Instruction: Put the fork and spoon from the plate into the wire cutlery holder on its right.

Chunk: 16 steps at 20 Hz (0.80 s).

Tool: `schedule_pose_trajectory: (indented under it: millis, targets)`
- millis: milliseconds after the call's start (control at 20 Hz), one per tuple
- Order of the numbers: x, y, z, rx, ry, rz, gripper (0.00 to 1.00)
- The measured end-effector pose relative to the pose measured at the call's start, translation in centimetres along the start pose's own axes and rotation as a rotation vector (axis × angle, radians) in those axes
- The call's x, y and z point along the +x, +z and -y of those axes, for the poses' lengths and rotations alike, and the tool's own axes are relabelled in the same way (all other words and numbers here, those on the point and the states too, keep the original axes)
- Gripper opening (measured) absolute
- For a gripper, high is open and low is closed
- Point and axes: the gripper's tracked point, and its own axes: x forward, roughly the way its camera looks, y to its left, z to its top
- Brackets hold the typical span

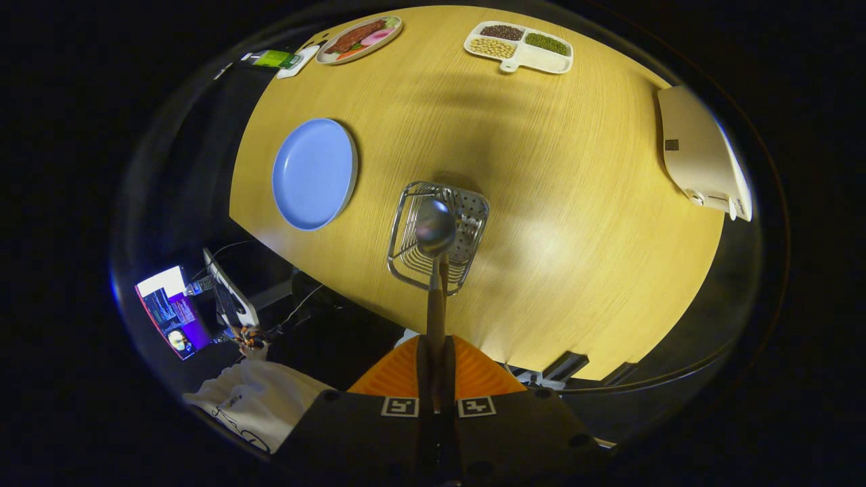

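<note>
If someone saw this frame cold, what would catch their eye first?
First the spoon, clamped by its handle in the tongs, its bowl hanging over the wire cutlery holder on the wooden table. Next the bare blue plate just left of the holder, with no cutlery on it.

My gripper (436, 365) shows as a broad dark body with small round screw holes near its corners. Two square black-and-white coded markers sit side by side on its front edge — one per side. Ridged pads line my jaws.
</note>
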Motion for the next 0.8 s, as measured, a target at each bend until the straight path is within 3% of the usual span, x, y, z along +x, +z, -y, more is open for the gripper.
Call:
schedule_pose_trajectory:
  millis: [350,400,450,500,600,700,800]
  targets:
    - [0.5,1.8,-0.6,0.055,0.023,0.020,0.14]
    - [0.3,2.2,-0.7,0.055,0.027,0.034,0.17]
    - [0.3,2.2,-0.9,0.048,0.034,0.046,0.27]
    - [0.0,2.2,-1.0,0.047,0.039,0.063,0.27]
    - [-0.6,2.5,-1.5,0.045,0.065,0.111,0.47]
    - [-1.7,2.7,-2.0,0.045,0.095,0.173,0.59]
    - [-2.9,2.4,-2.1,0.043,0.121,0.225,0.92]
